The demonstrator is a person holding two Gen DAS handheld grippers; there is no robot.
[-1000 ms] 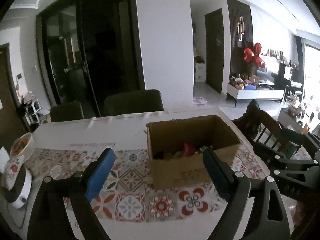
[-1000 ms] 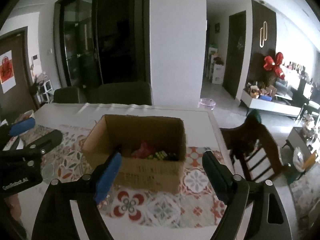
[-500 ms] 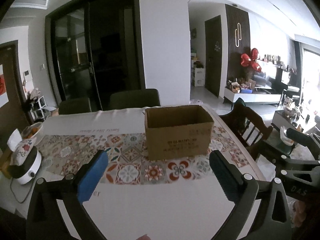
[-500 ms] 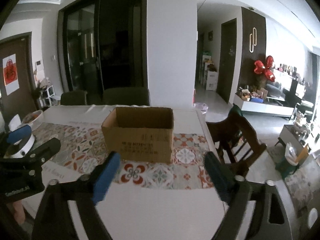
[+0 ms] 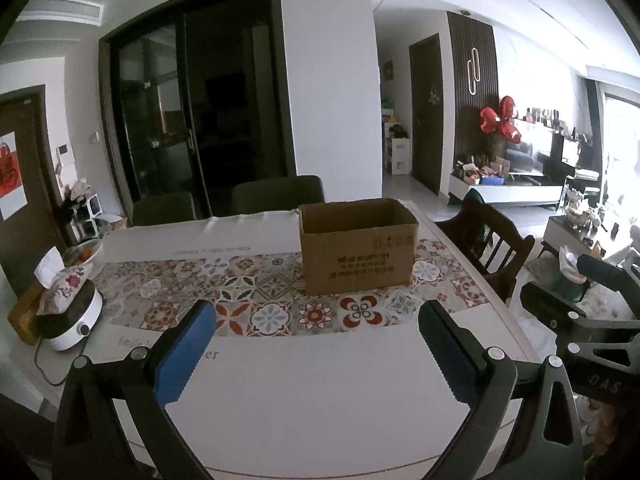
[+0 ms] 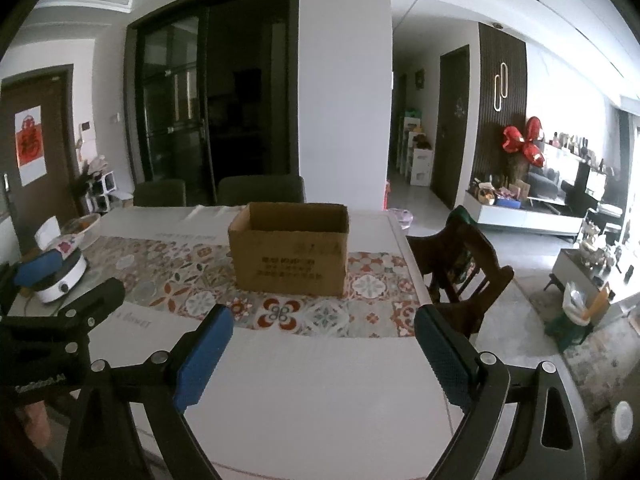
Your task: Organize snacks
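An open brown cardboard box (image 5: 357, 246) stands on the patterned runner of the white table (image 5: 304, 392); it also shows in the right wrist view (image 6: 290, 250). Its inside is hidden from this low angle, so no snacks show. My left gripper (image 5: 316, 320) is open and empty, held over the near part of the table, well short of the box. My right gripper (image 6: 322, 326) is open and empty too, at a similar distance. The left gripper also shows at the left edge of the right wrist view (image 6: 60, 280).
A white cooker with a tissue box on it (image 5: 66, 304) and a bowl (image 5: 82, 252) stand at the table's left end. Dark chairs (image 5: 276, 196) stand behind the table, and a wooden chair (image 5: 486, 240) stands at its right side.
Both grippers have pulled back and lowered from just above the box to the near side of the table. The snacks seen inside the box a second ago are now hidden by its wall.
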